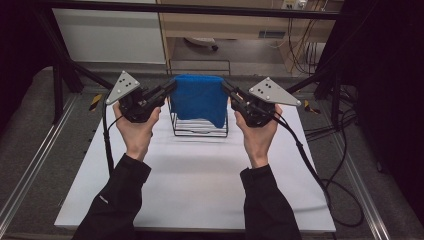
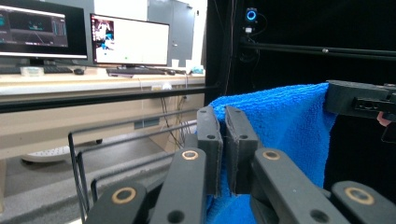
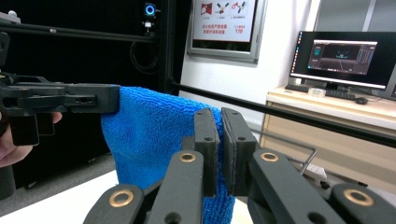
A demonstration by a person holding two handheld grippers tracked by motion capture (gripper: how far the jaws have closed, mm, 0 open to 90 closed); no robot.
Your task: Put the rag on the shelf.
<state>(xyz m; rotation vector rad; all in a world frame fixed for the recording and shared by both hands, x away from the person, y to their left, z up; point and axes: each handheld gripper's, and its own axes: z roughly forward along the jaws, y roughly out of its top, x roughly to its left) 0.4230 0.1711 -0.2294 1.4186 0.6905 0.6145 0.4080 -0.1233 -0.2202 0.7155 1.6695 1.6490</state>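
A blue towel hangs stretched in the air between my two grippers, above a black wire rack at the far middle of the white table. My left gripper is shut on the towel's left top corner. My right gripper is shut on its right top corner. In the left gripper view the towel runs from my own jaws across to the other gripper. In the right gripper view the towel spans from my jaws to the left gripper.
The wire rack stands under the towel's lower edge. Black frame posts flank the table, and cables trail along its right side. Desks with monitors stand beyond the table.
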